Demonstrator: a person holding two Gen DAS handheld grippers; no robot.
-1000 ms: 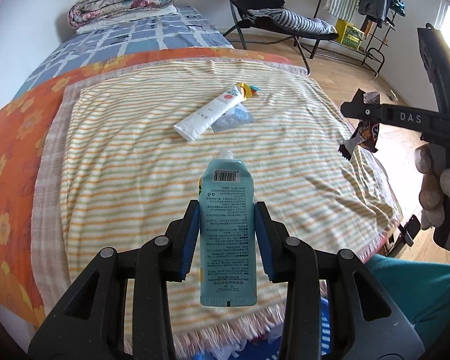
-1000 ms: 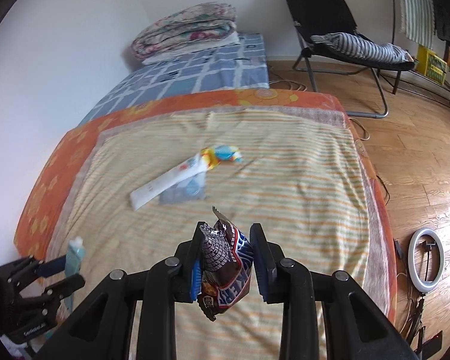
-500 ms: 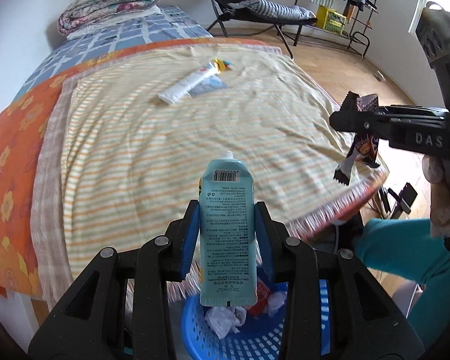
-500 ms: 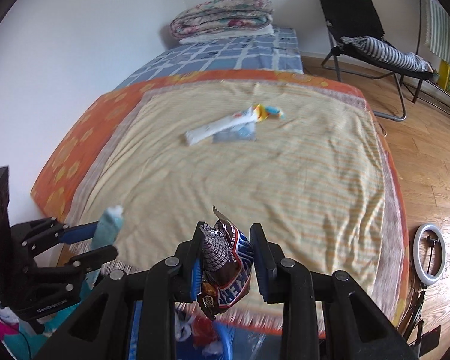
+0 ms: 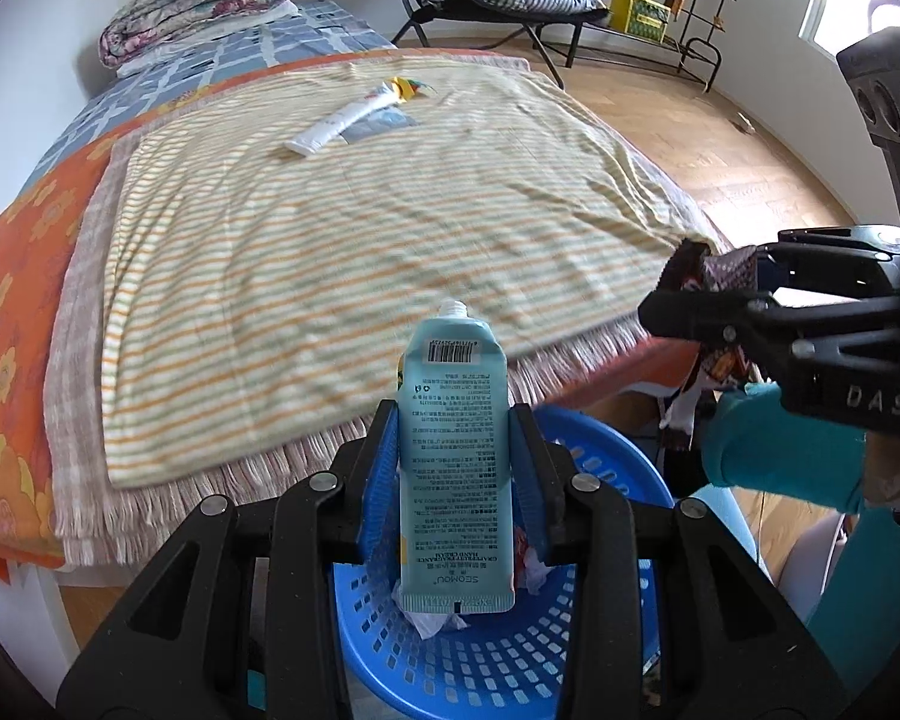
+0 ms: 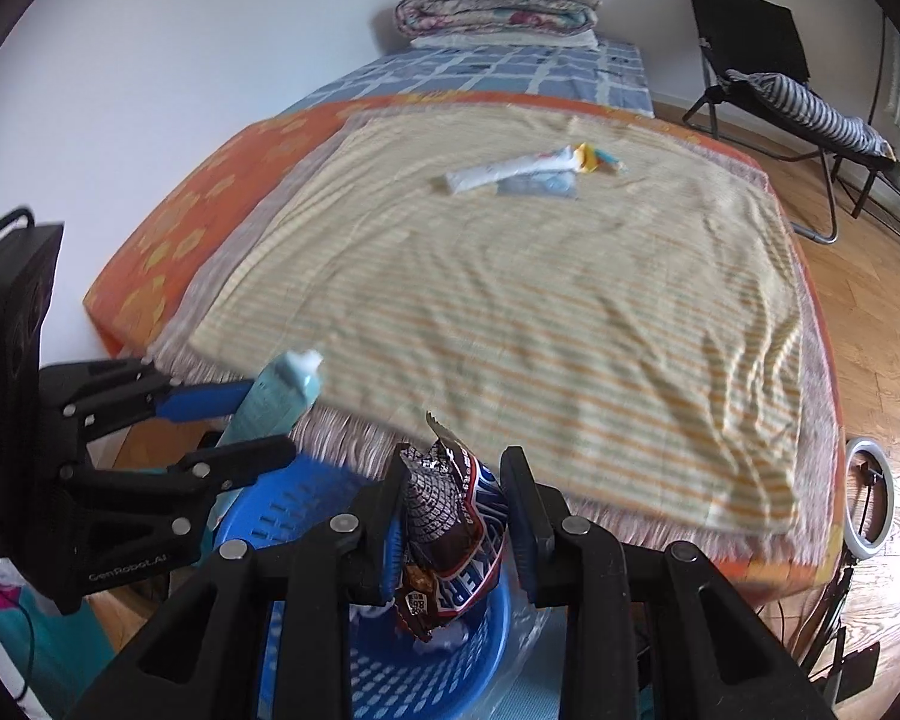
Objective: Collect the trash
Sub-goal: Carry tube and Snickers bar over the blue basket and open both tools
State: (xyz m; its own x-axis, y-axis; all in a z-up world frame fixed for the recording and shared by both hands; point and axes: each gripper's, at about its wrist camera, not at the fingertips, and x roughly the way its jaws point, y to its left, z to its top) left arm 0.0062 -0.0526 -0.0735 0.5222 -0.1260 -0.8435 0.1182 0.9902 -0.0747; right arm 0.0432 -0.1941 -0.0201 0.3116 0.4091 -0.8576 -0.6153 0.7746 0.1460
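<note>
Looking through the left wrist view: the left gripper [image 5: 455, 468] clamps one pale blue tube [image 5: 455, 480] between its two blue pads, jaws narrow, cap end pointing away from the camera. The tube hangs over the blue basket [image 5: 606, 456], whose lower rim is cut off by the frame and whose centre is hidden behind the tube. White crumpled scraps [image 5: 537, 567] lie inside the basket; their number cannot be made out. At right, the right gripper [image 5: 699, 285] is seen from the side, its jaws nearly closed on one brown wrapper [image 5: 726, 267]; most of the wrapper is hidden by the finger. A teal sleeve [image 5: 774, 450] shows below it. On the striped blanket [image 5: 360, 240] three items remain far back: one white tube [image 5: 345, 120], one small clear packet [image 5: 381, 120] touching it, and one yellow scrap [image 5: 405, 87] at the tube's end.

Right wrist view: the right gripper [image 6: 450, 510] pinches the wrapper [image 6: 450, 540] between its pads, jaws narrow. The wrapper's printing is partly legible only. It hangs over the basket [image 6: 282, 516], which is largely hidden by the gripper body. At left, the left gripper [image 6: 258, 420] holds the blue tube [image 6: 282, 402], blurred. The white tube [image 6: 507, 171], packet [image 6: 540, 186] and yellow scrap [image 6: 594, 159] lie together on the blanket [image 6: 540, 330], well apart from both grippers.
</note>
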